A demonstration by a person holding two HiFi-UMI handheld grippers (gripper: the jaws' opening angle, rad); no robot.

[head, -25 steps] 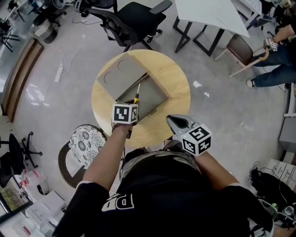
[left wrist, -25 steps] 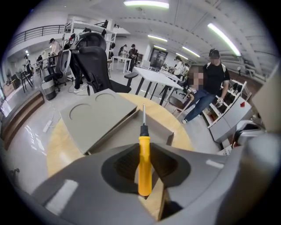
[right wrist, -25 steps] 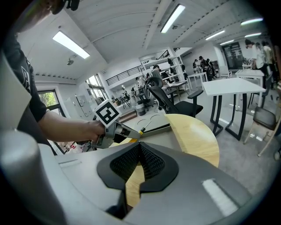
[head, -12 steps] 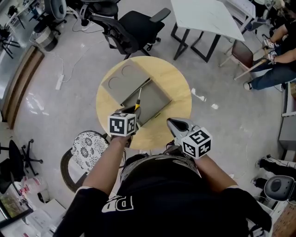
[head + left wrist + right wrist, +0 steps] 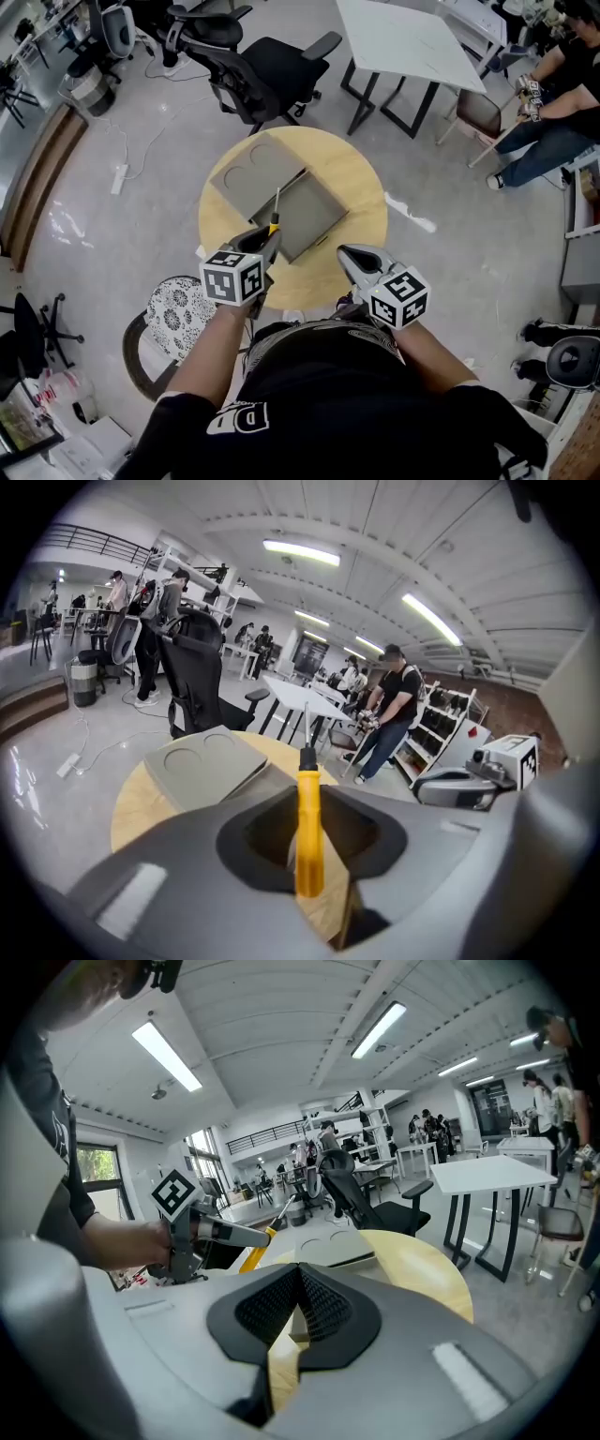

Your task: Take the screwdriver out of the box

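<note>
You are holding the left gripper (image 5: 263, 240) over the near-left side of the round wooden surface (image 5: 356, 173). Its jaws are squeezing the yellow handle of the screwdriver (image 5: 274, 218), so they are standing partly apart with the handle pinched between them. In the left gripper view the screwdriver (image 5: 307, 829) is standing almost straight up in the middle. Its black collar and thin metal shaft are pointing up and away from you.

The screwdriver is hanging in the air above the near-left edge of the grey box (image 5: 305, 217), and it is not lying inside the box (the right gripper view shows it well, with the yellow handle (image 5: 257, 1244) sticking out of the left jaws, up off the surface). The box is sitting open on the surface. Its lid (image 5: 253, 169), with two round dents in it, is lying flat behind the tray.

You are holding the right gripper (image 5: 353, 255) near the front edge of the surface, to the right of the box. Its jaws are pressing together at the tips and are holding nothing.

A black office chair (image 5: 272, 52) and a white table (image 5: 412, 37) are standing on the floor beyond the surface.
</note>
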